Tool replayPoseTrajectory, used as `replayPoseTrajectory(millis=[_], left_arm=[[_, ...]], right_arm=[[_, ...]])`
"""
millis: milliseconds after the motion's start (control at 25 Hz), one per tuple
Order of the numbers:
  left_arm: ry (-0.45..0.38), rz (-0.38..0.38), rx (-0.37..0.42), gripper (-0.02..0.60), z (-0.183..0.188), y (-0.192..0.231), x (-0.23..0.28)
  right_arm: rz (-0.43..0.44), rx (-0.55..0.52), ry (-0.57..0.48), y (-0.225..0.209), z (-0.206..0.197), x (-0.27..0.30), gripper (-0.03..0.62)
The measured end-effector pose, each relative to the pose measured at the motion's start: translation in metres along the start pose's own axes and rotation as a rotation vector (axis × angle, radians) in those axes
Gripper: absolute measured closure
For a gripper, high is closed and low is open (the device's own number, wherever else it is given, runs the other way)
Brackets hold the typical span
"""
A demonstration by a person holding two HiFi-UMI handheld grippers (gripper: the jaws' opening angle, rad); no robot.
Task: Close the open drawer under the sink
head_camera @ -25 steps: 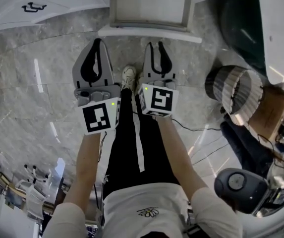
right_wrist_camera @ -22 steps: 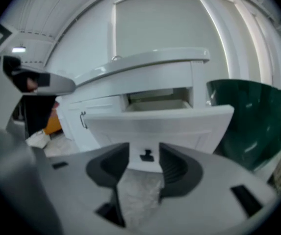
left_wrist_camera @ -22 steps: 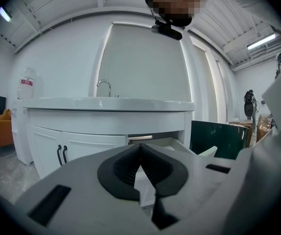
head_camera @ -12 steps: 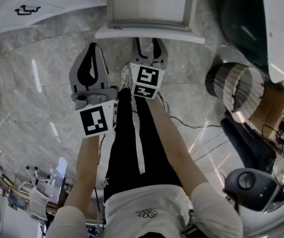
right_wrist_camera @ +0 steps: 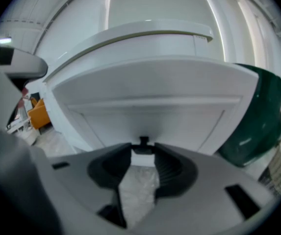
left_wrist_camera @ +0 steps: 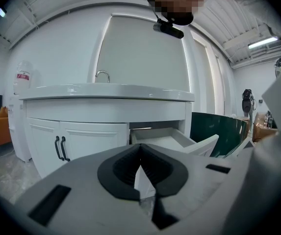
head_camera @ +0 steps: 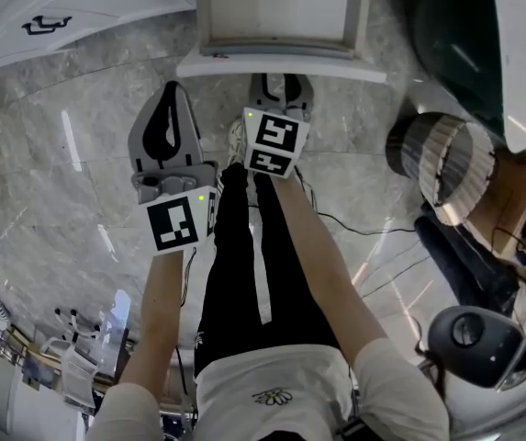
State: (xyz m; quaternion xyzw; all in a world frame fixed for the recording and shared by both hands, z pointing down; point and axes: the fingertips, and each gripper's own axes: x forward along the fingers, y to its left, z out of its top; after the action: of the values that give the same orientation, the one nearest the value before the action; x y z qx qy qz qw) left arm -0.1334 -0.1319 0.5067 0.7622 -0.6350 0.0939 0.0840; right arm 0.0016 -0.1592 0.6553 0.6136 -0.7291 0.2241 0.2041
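The open drawer point(head_camera: 276, 12) is sticking out of the white vanity under the sink worktop point(left_wrist_camera: 106, 93), its front panel facing the person. The right tool point(right_wrist_camera: 142, 150) is pointing down at that front. Its jaws are standing apart after just closing partway, and the small dark handle point(right_wrist_camera: 142, 141) is sitting at the mouth of the gap, unpressed. The left tool point(left_wrist_camera: 140, 148) is hovering to its left, clenched on nothing. The person's legs point(head_camera: 244, 255) are standing right behind both tools. A ribbed bin point(head_camera: 442, 168) and a dark green object point(head_camera: 455, 35) are crowding the drawer's right side, and a cable point(head_camera: 363, 234) is trailing across the marble floor point(head_camera: 51, 173).
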Motion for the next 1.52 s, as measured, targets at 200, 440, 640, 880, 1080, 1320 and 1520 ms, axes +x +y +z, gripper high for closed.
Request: replayPoseTrajectory(millis=[200,440,640,880,1080,1320,1520], left_arm=[[-0.003,0.004,0.001,0.561,0.002,0.006,0.004],[-0.018,0.004,0.003,0.561,0.008,0.006,0.008],[-0.025,-0.006,0.013,0.56,0.013,0.002,0.009],[-0.009,0.002,0.012,0.561,0.01,0.004,0.011],[-0.007,0.021,0.01,0.561,0.011,0.009,0.016],[-0.014,0.028,0.012,0.56,0.018,0.005,0.013],[-0.026,0.02,0.029,0.56,0.022,0.006,0.017]], right_arm=[[0.006,-0.027,-0.002,0.001,-0.001,0.0,0.434],[0.037,-0.057,0.012,0.001,0.001,-0.003,0.439],[0.067,-0.084,0.008,0.002,0.006,-0.006,0.444],[0.099,-0.11,-0.003,0.004,0.014,-0.013,0.448],[0.129,-0.142,-0.023,0.008,0.031,-0.022,0.451],[0.134,-0.143,-0.021,0.008,0.032,-0.023,0.453],[0.112,-0.117,-0.036,0.008,0.037,-0.021,0.451]])
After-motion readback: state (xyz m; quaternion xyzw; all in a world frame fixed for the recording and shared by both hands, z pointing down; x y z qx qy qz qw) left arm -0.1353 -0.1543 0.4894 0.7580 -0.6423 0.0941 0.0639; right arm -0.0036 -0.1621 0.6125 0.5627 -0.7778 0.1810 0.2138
